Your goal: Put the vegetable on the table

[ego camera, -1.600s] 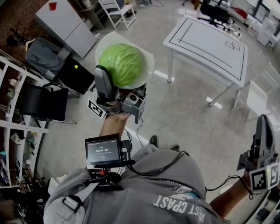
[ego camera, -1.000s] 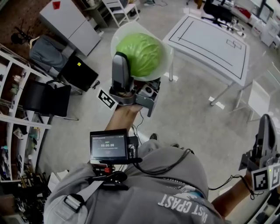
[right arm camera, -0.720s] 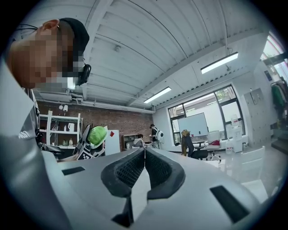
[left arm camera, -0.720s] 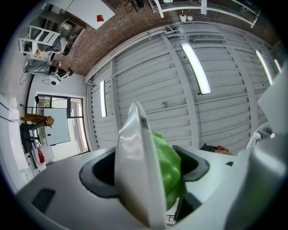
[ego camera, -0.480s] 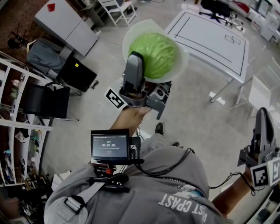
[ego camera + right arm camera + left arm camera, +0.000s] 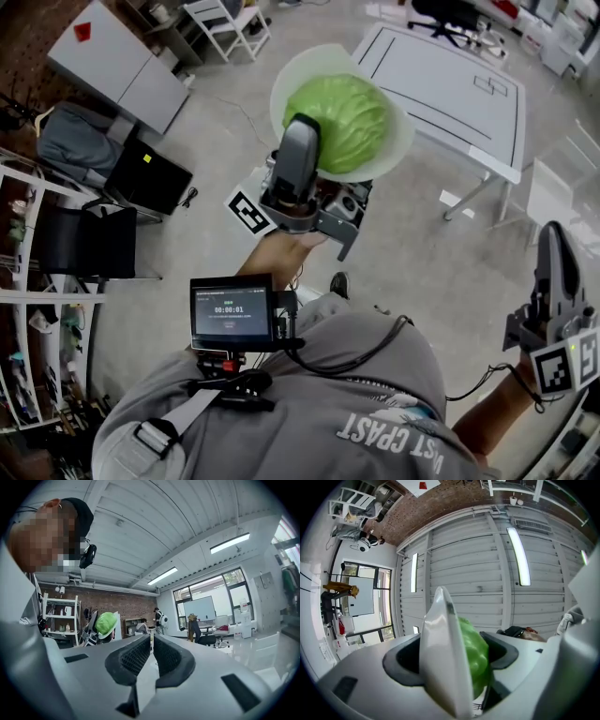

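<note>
A round green cabbage [image 6: 342, 122] lies against a white plate [image 6: 398, 150], both raised in the air in the head view. My left gripper [image 6: 328, 131] points upward and is shut on the pair: one finger [image 6: 300, 155] presses the cabbage side, and the other is hidden behind the plate. In the left gripper view the plate [image 6: 440, 653] stands edge-on between the jaws with the cabbage [image 6: 477, 653] to its right. The white table [image 6: 450, 80] with black outlines stands ahead on the right. My right gripper [image 6: 553, 253] hangs low at the right, shut and empty [image 6: 151, 651].
A white cabinet [image 6: 117, 66] and white chair [image 6: 220, 19] stand at the far left. A black chair [image 6: 80, 244], grey bag [image 6: 70, 141] and shelving [image 6: 19, 309] line the left side. A small white chair [image 6: 553, 202] sits beside the table. People stand far off.
The left gripper with the cabbage and plate has moved up and to the right, closer to the white table. The whole view has shifted as the person walks. The right gripper stays low.
</note>
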`<state>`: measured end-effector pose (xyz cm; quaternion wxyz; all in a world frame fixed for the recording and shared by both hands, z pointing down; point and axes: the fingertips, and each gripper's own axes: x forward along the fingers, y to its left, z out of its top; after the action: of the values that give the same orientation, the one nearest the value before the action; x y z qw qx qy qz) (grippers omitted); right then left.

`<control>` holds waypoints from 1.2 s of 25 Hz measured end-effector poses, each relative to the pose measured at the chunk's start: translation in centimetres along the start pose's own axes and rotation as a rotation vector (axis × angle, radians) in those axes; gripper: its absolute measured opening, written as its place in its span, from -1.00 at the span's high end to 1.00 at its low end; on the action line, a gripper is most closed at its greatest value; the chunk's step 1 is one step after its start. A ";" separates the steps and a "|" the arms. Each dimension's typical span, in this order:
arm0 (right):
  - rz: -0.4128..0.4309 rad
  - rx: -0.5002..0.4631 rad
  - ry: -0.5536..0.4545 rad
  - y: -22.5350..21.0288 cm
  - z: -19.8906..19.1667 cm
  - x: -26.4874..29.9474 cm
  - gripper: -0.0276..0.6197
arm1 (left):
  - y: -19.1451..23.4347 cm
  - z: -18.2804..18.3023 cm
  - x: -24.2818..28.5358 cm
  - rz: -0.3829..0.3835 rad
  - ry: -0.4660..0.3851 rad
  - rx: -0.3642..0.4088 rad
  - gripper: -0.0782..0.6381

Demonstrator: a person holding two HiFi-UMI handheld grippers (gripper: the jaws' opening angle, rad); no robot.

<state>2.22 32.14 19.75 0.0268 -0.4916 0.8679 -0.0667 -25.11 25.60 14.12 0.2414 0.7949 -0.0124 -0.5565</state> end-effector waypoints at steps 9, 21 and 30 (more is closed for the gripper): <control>-0.041 -0.015 -0.002 1.3 0.5 7.7 0.89 | 5.0 5.2 0.5 -0.018 0.032 -0.046 -0.25; -0.020 -0.002 0.012 1.6 0.0 8.7 0.89 | 5.6 5.7 0.5 -0.013 0.011 -0.056 -0.25; 0.040 0.013 0.020 -10.4 1.1 11.7 0.89 | 13.7 0.5 5.8 -0.017 -0.008 -0.021 -0.25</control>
<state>5.10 16.74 20.36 0.0227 -0.4733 0.8773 -0.0768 -19.90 11.64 14.31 0.2448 0.7901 -0.0008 -0.5619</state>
